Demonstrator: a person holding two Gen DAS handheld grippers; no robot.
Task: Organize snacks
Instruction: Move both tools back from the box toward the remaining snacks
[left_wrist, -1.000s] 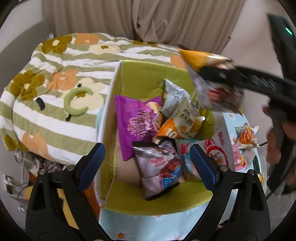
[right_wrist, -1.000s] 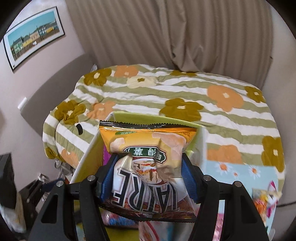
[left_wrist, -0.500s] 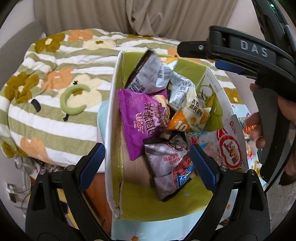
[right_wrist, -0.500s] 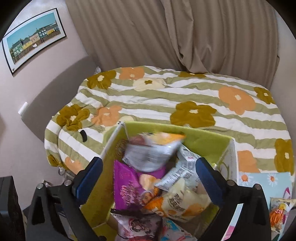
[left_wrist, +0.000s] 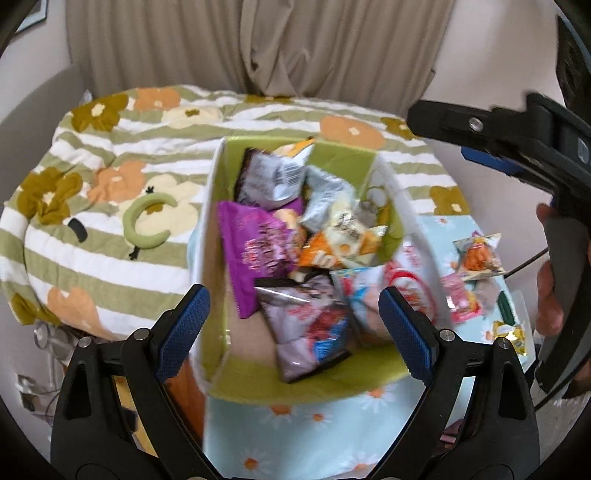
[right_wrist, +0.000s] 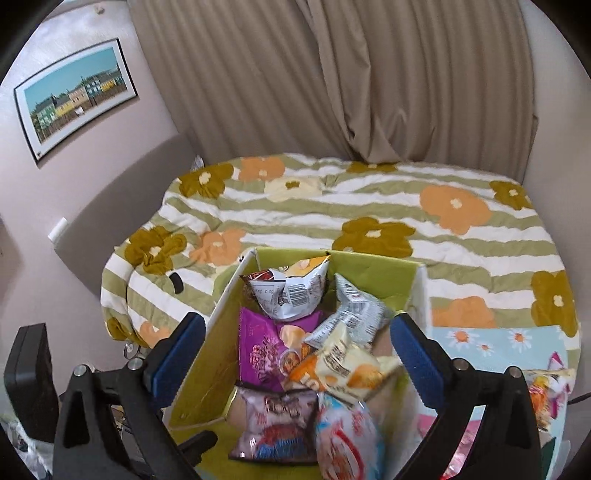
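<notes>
A green-lined box (left_wrist: 216, 206) stands in front of me, holding several snack bags. A silver bag with an orange top (left_wrist: 275, 177) (right_wrist: 291, 291) lies at its far end, above a purple bag (left_wrist: 258, 251) (right_wrist: 260, 350). My left gripper (left_wrist: 291, 306) hovers open over the near end of the box with nothing between its blue pads. My right gripper (right_wrist: 297, 332) is open and empty above the box (right_wrist: 221, 310). In the left wrist view the right gripper (left_wrist: 469, 144) sits high at the right, beside the box. More snack packets (left_wrist: 478, 254) (right_wrist: 546, 391) lie outside it on the right.
The box rests on a light blue daisy cloth (left_wrist: 295, 424) at the foot of a bed with a striped floral quilt (right_wrist: 369, 206). A green C-shaped cushion (left_wrist: 146, 225) lies on the quilt. A person's hand (left_wrist: 546, 280) holds the right gripper's handle. Curtains hang behind.
The right gripper opened and let go of the orange-topped bag, which dropped into the far end of the box. Both grippers have pulled back and risen a little.
</notes>
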